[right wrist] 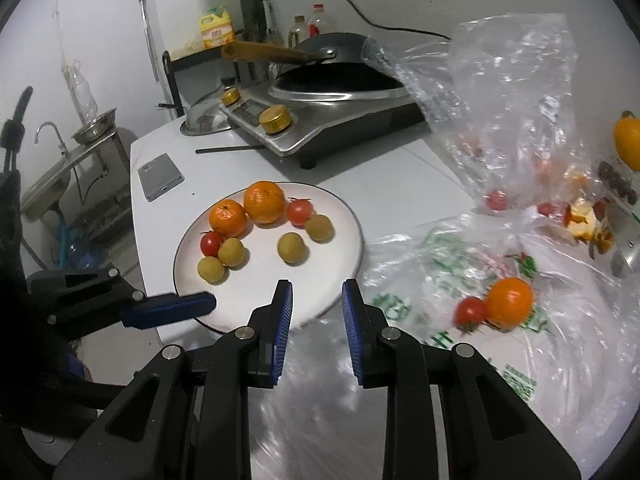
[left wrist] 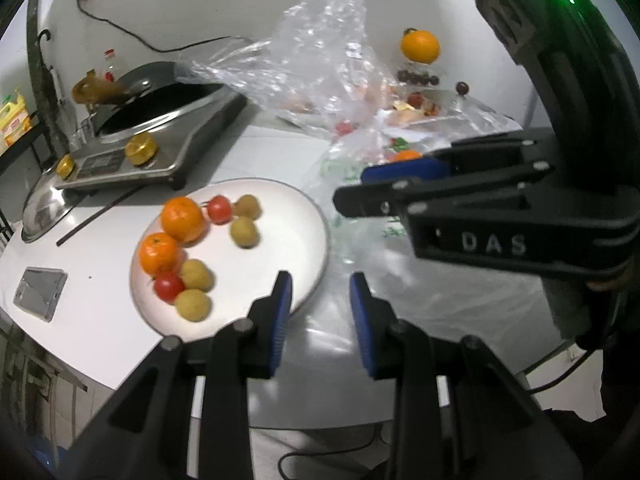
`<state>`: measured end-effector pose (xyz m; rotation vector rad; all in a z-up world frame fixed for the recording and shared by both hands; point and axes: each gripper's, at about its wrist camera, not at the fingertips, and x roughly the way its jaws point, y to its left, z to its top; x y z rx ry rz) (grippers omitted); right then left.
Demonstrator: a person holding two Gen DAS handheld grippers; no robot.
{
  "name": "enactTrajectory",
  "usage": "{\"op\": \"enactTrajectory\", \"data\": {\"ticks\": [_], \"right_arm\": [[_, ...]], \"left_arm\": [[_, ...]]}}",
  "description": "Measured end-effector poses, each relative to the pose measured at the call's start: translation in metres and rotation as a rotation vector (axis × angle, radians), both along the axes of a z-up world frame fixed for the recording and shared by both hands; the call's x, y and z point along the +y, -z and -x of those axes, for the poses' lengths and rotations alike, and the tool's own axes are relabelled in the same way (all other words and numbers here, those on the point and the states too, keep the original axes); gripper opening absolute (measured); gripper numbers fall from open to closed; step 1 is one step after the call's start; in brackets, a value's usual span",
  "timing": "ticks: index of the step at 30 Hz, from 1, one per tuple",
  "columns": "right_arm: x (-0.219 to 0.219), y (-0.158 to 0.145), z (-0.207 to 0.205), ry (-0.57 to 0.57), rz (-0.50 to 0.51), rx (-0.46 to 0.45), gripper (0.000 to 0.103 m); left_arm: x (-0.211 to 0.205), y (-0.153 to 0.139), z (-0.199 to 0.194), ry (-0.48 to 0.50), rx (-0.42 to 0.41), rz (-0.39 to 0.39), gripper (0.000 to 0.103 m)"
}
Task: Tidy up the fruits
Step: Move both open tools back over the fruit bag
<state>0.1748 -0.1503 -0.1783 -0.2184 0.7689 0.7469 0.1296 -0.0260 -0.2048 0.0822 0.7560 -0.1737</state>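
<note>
A white plate (left wrist: 296, 208) (right wrist: 260, 280) on the white table holds two tangerines (left wrist: 182, 218) (right wrist: 264, 202), two cherry tomatoes (left wrist: 219, 209) (right wrist: 299, 212) and several yellow-green round fruits (left wrist: 244, 232) (right wrist: 291, 247). Right of the plate, a tangerine (right wrist: 510, 302) and a tomato (right wrist: 472, 312) lie on a printed plastic bag (right wrist: 440, 264). My left gripper (left wrist: 320, 300) (right wrist: 200, 304) hovers at the plate's near edge, shut and holding nothing. My right gripper (right wrist: 317, 304) (left wrist: 360, 188) hangs just right of it over the plate's rim and the bag, also shut with nothing in it.
A crumpled clear bag (left wrist: 320, 48) (right wrist: 500, 100) stands behind the plate. Behind it lie peels (right wrist: 588, 220), dark grapes (left wrist: 416, 77) and an orange (left wrist: 420, 46). An induction cooker with a wok (left wrist: 160, 120) (right wrist: 340, 92), a phone (left wrist: 40, 292) (right wrist: 160, 176), a chopstick (left wrist: 100, 216) and a steel lid (left wrist: 44, 208) lie left.
</note>
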Motion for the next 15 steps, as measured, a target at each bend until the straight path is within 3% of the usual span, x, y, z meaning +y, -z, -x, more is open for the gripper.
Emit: {"op": "enactTrajectory", "data": {"ticks": [7,10,13,14,15], "right_arm": [[-0.039,-0.003,-0.001,0.045,-0.029,-0.008,0.029],[-0.057,-0.001,-0.004,0.07,-0.035,-0.007,0.037],[-0.073,0.001,-0.009,0.097,-0.04,-0.003,0.038],[-0.08,0.001,-0.01,0.105,-0.043,-0.003,0.038],[-0.084,0.001,-0.011,0.11,-0.044,-0.004,0.038]], "left_arm": [[-0.031,-0.001,-0.004,0.026,0.006,-0.015,0.031],[-0.041,0.001,-0.009,0.032,0.009,-0.014,0.031],[-0.052,0.003,-0.015,0.038,0.017,-0.017,0.032],[-0.055,0.003,-0.017,0.04,0.017,-0.016,0.034],[-0.057,0.003,-0.018,0.041,0.018,-0.015,0.046]]}}
